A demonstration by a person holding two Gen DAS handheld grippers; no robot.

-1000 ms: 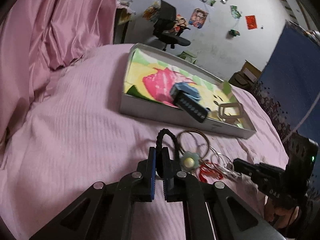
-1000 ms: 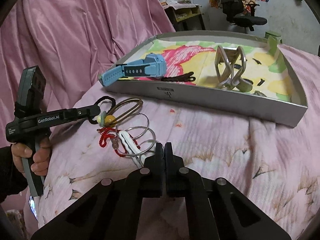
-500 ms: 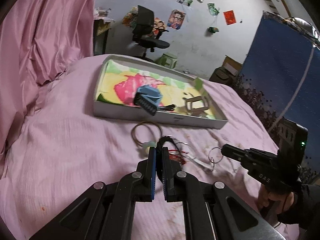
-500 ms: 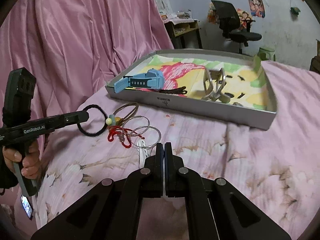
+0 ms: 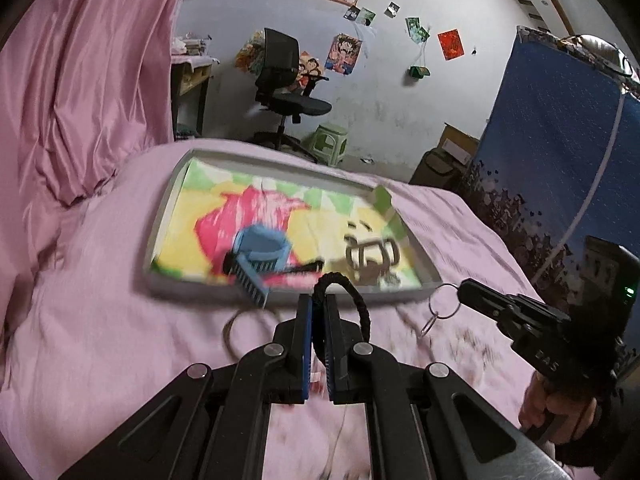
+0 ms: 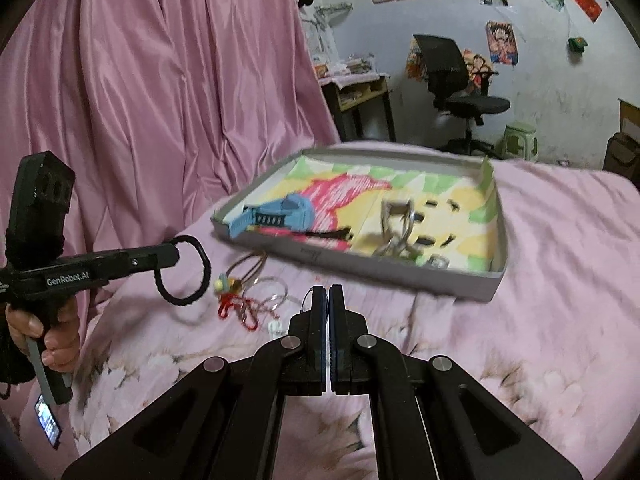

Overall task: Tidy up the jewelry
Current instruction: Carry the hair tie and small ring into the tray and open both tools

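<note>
My left gripper (image 5: 318,304) is shut on a black braided hair tie (image 5: 356,296), held in the air just short of the tray's near wall. The right wrist view shows the left gripper (image 6: 174,254) at the left with the hair tie (image 6: 188,280) hanging from its tip. My right gripper (image 6: 328,294) is shut on thin silver rings (image 5: 438,312), which dangle from the right gripper (image 5: 464,294) above the bed. The grey tray (image 6: 494,278) holds a blue watch (image 6: 280,216) and a silver clip (image 6: 396,224). A red cord (image 6: 240,310), a flower bead (image 6: 222,282) and more rings (image 6: 274,294) lie on the bed.
A pink bedspread (image 5: 100,320) covers the bed, with a pink curtain (image 6: 140,100) at the left. A phone (image 6: 48,420) lies at the bed's near left. An office chair (image 5: 284,92), a green stool (image 5: 328,144) and a blue panel (image 5: 560,160) stand beyond.
Both grippers have risen and drawn back from the bed. The hair tie came up off the jewelry pile with the left gripper. The silver rings left the bed with the right gripper.
</note>
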